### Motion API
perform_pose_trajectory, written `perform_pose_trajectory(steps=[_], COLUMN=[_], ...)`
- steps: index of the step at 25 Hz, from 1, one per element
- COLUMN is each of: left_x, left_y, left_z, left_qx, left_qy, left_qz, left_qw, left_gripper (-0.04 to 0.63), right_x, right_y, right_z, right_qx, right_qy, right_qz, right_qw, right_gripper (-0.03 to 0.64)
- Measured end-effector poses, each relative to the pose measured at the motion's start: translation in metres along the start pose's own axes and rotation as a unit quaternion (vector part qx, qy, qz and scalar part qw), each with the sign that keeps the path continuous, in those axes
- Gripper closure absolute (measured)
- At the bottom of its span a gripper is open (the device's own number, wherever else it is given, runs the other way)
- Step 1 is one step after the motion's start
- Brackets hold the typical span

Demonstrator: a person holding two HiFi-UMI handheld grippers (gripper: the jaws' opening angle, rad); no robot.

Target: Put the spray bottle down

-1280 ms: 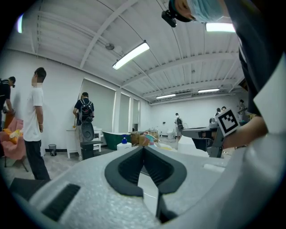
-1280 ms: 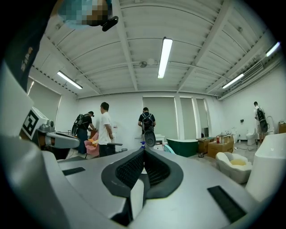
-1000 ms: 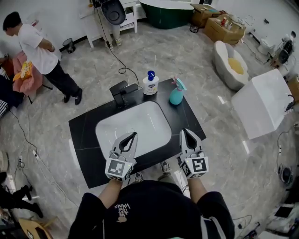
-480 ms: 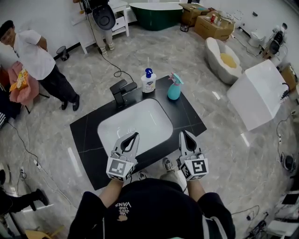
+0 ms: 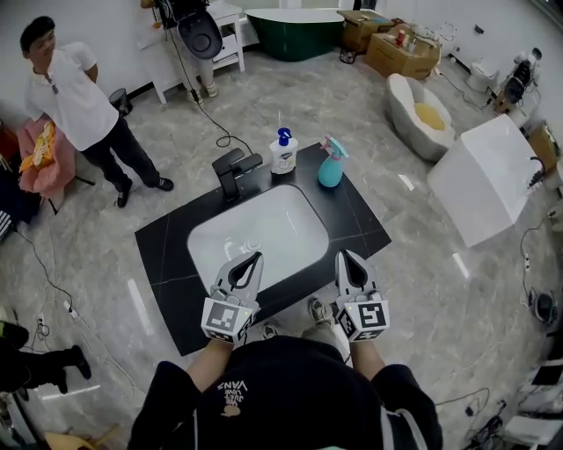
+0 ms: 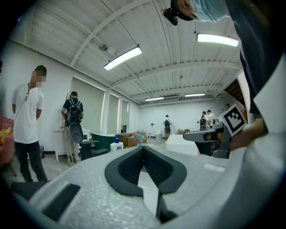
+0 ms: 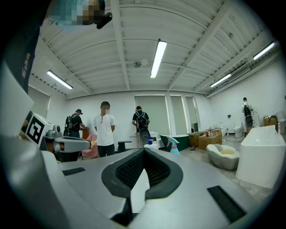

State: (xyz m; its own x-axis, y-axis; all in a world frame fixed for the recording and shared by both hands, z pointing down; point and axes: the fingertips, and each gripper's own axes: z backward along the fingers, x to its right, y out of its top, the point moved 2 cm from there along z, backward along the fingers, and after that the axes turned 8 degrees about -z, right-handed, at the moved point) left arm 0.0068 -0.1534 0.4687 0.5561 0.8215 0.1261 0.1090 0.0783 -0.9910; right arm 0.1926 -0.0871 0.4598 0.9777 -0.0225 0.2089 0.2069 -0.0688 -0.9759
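The teal spray bottle (image 5: 331,163) stands upright on the black counter's (image 5: 167,264) far right corner, also small in the right gripper view (image 7: 173,146). A white soap pump bottle (image 5: 283,153) stands to its left, beside the black faucet (image 5: 236,170). Both grippers hover over the counter's near edge, far from the bottle. My left gripper (image 5: 255,256) (image 6: 143,147) has its jaws closed together with nothing between them. Over the near right of the counter, my right gripper (image 5: 342,256) (image 7: 144,150) is shut and empty too. The white sink (image 5: 259,233) lies between grippers and bottles.
A person in a white shirt (image 5: 75,97) stands on the floor at the back left. A white bathtub (image 5: 493,180) sits to the right, an oval basin (image 5: 422,114) behind it, a green tub (image 5: 295,22) at the back. A cable (image 5: 215,114) trails across the floor.
Both grippers have drawn back a little toward the counter's near edge, still shut. The person at the left has straightened up and stepped closer.
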Motion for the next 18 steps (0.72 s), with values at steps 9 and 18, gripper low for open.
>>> perform_pose_trajectory(steps=[9, 18], left_x=[-0.002, -0.002], left_y=[-0.003, 0.001], left_z=[0.015, 0.024], left_qx=[-0.008, -0.004], left_qy=[0.012, 0.019], left_qz=[0.0, 0.002], left_qw=[0.9999, 0.9998], left_gripper=[0.577, 0.577], right_x=[-0.006, -0.014], right_y=[-0.008, -0.008], right_z=[0.0, 0.003], right_qx=[-0.015, -0.024], right_qy=[-0.003, 0.006], right_qz=[0.001, 0.009], right_qw=[1.0, 1.0], right_gripper=[0.615, 0.615])
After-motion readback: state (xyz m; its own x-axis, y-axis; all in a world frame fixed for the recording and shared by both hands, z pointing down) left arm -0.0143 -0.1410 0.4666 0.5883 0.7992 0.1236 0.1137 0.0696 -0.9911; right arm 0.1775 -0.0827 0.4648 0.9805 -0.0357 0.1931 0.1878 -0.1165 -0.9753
